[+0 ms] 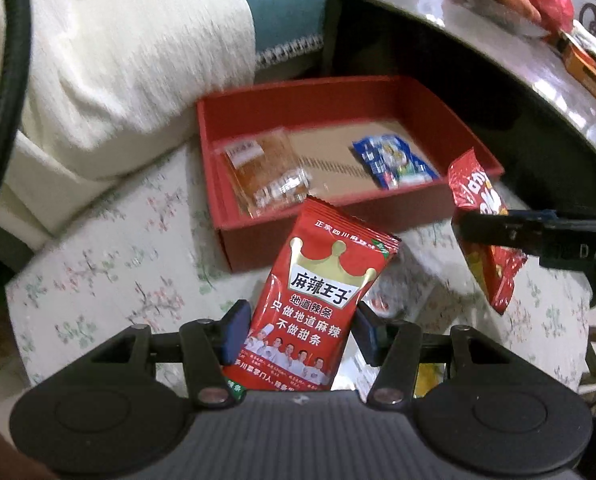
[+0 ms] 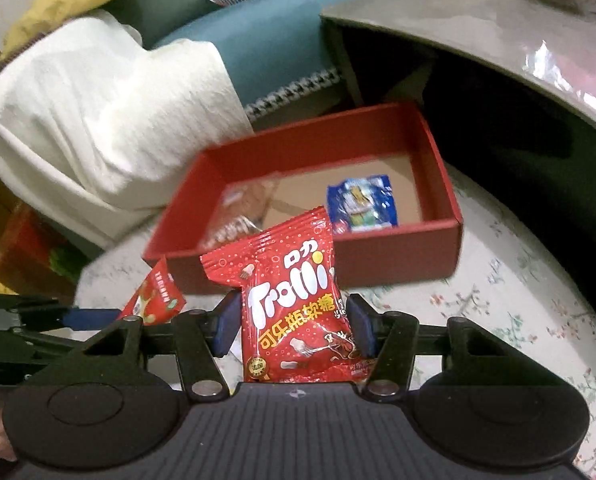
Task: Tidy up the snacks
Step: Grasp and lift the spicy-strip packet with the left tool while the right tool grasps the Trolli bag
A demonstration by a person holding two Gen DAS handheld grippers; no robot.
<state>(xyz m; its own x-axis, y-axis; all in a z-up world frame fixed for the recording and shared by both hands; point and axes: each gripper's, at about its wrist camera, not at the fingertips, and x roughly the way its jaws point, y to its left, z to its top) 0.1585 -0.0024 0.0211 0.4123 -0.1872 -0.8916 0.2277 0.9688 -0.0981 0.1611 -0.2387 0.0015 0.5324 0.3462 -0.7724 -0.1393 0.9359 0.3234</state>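
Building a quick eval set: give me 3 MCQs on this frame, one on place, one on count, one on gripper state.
1. Where is the blue packet?
A. inside the red box
B. on the floral cloth
C. in a gripper

2. How many packets lie in the box?
A. none
B. two
C. five

3. What is the left gripper doing?
A. open, empty
B. shut on the spicy strip packet
C. shut on the box wall

Key: 1 A, it rests on the box floor. 2 B, the blue one and a clear orange packet. 3 B, both pads press the packet's sides; the right gripper likewise clamps the Trolli packet.
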